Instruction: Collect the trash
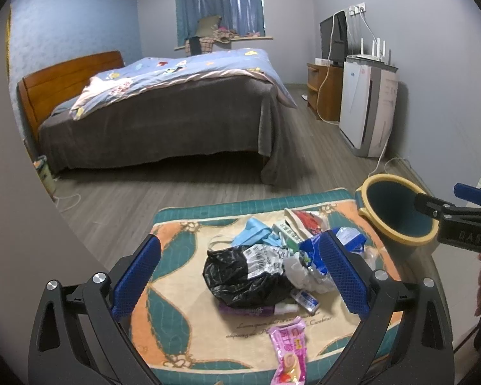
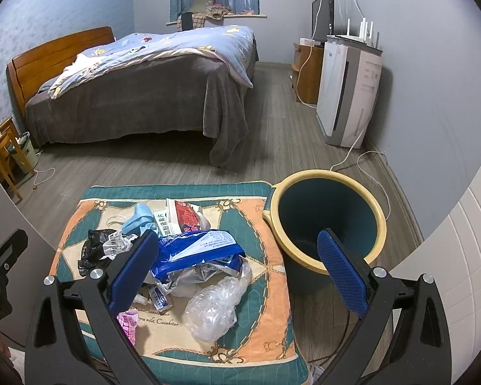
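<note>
A heap of trash lies on a patterned mat (image 1: 176, 327) (image 2: 266, 304): a black plastic bag (image 1: 240, 276) (image 2: 91, 250), a blue-and-white wrapper (image 2: 195, 247) (image 1: 308, 250), a crumpled clear bag (image 2: 215, 304), a pink wrapper (image 1: 288, 349) (image 2: 128, 320), a light blue mask (image 1: 253, 231) (image 2: 138, 221) and a red-printed packet (image 2: 186, 215). A teal bin with a yellow rim (image 2: 327, 221) (image 1: 397, 211) stands to the right of the mat. My left gripper (image 1: 240, 272) is open above the black bag. My right gripper (image 2: 237, 269) is open, spanning the blue wrapper and the bin's near rim.
A bed (image 1: 163, 102) with a grey cover and blue quilt fills the room behind the mat. A white air purifier (image 2: 349, 89), a wooden TV stand (image 1: 324, 93) and trailing white cables (image 2: 368, 163) line the right wall. A small wooden table (image 2: 0, 150) stands at left.
</note>
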### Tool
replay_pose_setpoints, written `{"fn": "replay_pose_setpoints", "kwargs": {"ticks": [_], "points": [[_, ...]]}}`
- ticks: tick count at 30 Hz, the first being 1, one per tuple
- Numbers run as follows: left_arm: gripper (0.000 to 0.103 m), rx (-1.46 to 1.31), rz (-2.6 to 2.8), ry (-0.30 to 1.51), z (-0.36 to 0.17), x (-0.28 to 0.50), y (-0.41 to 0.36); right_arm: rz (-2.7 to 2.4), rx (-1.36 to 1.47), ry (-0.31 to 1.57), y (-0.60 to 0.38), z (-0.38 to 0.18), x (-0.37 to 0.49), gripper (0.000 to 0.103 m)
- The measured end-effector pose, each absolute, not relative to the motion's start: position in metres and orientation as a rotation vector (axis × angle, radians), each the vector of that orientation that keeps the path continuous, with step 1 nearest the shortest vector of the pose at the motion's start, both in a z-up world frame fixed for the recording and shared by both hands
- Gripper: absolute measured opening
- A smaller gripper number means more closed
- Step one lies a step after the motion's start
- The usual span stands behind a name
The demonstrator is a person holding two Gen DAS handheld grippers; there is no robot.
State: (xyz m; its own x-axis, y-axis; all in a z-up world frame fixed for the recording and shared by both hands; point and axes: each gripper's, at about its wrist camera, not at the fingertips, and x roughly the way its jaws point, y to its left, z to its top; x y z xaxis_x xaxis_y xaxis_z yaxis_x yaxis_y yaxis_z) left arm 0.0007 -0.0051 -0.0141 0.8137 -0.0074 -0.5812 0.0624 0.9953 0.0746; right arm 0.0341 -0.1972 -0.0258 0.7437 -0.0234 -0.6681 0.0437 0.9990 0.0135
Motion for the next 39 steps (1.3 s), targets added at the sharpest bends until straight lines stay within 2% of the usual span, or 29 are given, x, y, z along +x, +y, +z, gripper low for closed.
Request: {"fn": "replay_pose_setpoints", "kwargs": {"ticks": [39], "points": [[0.098,0.100,-0.036,0.622,-0.0158,0.0020,-0.0078,-0.042,0.046,0.746,-0.2016,-0.0297,0.0347,0.097]]}}
